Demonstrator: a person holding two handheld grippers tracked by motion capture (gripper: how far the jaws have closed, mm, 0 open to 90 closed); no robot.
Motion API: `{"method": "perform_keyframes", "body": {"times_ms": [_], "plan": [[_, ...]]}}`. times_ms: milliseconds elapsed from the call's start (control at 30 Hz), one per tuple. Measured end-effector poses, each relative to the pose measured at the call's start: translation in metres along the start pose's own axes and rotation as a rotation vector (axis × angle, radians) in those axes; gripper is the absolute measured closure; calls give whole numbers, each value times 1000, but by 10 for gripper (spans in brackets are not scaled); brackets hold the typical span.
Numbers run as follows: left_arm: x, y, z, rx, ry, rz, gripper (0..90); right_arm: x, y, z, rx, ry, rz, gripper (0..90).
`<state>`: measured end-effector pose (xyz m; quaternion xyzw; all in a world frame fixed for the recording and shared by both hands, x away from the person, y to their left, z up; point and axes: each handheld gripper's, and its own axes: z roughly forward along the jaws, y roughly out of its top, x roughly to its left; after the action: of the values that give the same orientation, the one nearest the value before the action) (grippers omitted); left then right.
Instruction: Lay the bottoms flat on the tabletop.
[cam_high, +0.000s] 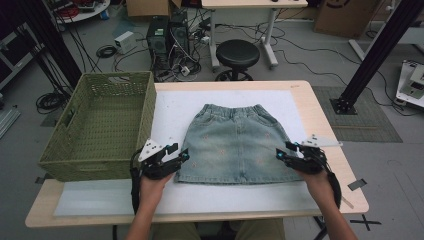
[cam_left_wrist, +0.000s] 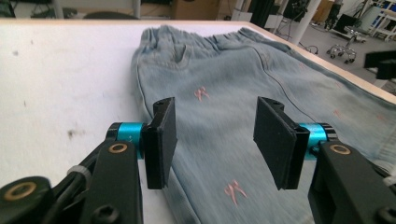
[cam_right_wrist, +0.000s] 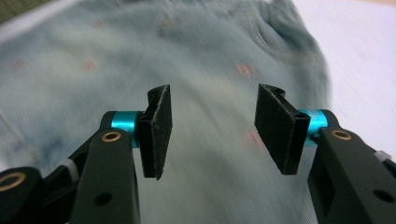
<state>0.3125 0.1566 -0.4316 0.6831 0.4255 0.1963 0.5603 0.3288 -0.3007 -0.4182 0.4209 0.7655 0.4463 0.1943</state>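
Observation:
A pale blue denim skirt (cam_high: 234, 142) with small pink marks lies flat on the white mat, waistband toward the far side. My left gripper (cam_high: 179, 152) hovers at the skirt's near left corner, jaws apart with nothing between the pads. In the left gripper view the skirt (cam_left_wrist: 224, 88) stretches ahead beneath the open left gripper (cam_left_wrist: 215, 140). My right gripper (cam_high: 282, 151) sits at the skirt's right hem corner, also open and empty. The right gripper view shows blurred denim (cam_right_wrist: 140, 60) below the open right gripper (cam_right_wrist: 212, 133).
A green woven basket (cam_high: 102, 125) stands on the table's left side, close to my left hand. The white mat (cam_high: 170, 107) covers most of the wooden table (cam_high: 327, 165). A black stool (cam_high: 237, 54) and cables lie on the floor beyond.

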Motion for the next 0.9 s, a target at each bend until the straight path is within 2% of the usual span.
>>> {"method": "perform_keyframes", "body": {"times_ms": [100, 133, 200, 267, 300, 433, 567, 667, 767, 833, 900], "plan": [[4, 4, 7, -1, 3, 16, 485, 7, 21, 25, -1, 2, -31, 444], [6, 4, 9, -16, 4, 22, 483, 10, 28, 34, 6, 8, -35, 443], [9, 3, 13, -15, 16, 27, 482, 14, 41, 52, 26, 13, -42, 440], [13, 1, 16, -2, 43, 15, 431, 16, 53, 70, 48, 12, -58, 434], [14, 1, 17, 2, 57, 14, 376, 17, 58, 79, 58, 9, -61, 430], [16, 0, 19, -3, 60, 3, 273, 18, 73, 108, 70, 5, -26, 415], [14, 2, 22, 39, 51, 14, 272, 16, 85, 138, 109, -21, 3, 408], [13, 9, 24, 39, 44, 12, 272, 17, 92, 157, 128, -22, 24, 421], [15, 15, 26, 27, 45, 3, 273, 25, 93, 175, 203, -25, -17, 460], [15, 18, 28, 39, 45, 2, 273, 32, 88, 182, 246, -38, -54, 459], [15, 19, 29, 45, 47, 4, 273, 38, 82, 184, 273, -63, -129, 453]]}}
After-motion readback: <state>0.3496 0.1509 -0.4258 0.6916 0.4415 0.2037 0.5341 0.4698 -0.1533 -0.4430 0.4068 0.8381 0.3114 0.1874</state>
